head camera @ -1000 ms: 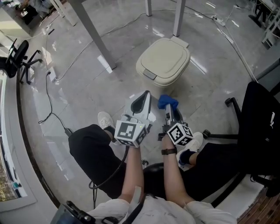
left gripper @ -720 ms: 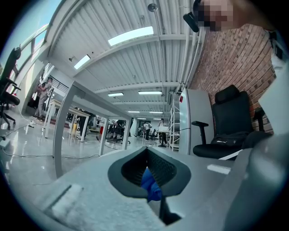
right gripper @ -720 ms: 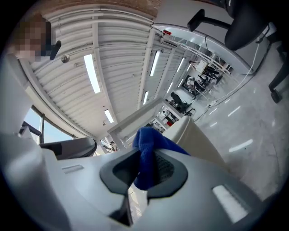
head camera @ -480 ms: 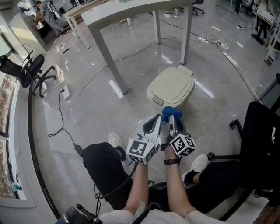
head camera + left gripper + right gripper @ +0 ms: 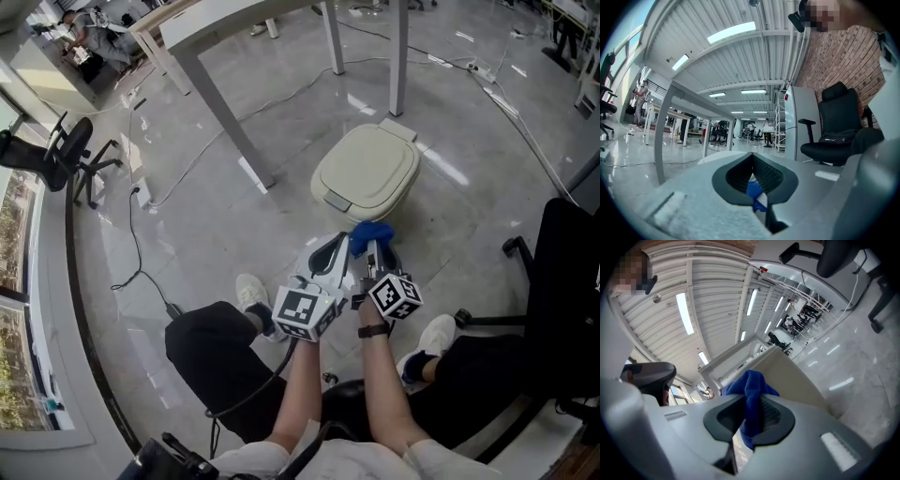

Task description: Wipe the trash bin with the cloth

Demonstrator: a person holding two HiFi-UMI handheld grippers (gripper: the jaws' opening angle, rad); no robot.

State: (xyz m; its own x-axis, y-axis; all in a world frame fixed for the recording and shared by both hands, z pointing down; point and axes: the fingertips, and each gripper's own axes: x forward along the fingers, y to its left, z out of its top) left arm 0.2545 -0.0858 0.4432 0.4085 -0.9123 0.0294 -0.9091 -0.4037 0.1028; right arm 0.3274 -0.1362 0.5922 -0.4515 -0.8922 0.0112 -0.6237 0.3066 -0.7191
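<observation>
A beige trash bin (image 5: 368, 169) with its lid down stands on the grey floor in front of the seated person. In the head view, my right gripper (image 5: 375, 247) is shut on a blue cloth (image 5: 369, 232), which hangs just short of the bin's near edge. In the right gripper view the cloth (image 5: 751, 386) bunches between the jaws, with the bin's wall (image 5: 790, 373) close behind it. My left gripper (image 5: 337, 246) is right beside it on the left, jaws shut with nothing gripped. A bit of blue cloth (image 5: 754, 191) shows through its jaw gap.
A white table's legs (image 5: 232, 120) stand behind and left of the bin. A cable (image 5: 134, 246) trails over the floor on the left. A black office chair (image 5: 565, 281) is at the right, another chair (image 5: 45, 155) at the far left. The person's shoes (image 5: 251, 292) rest near the grippers.
Both grippers have moved forward together with the cloth, closer to the bin's near edge. The head view has lifted, and now takes in more of the table.
</observation>
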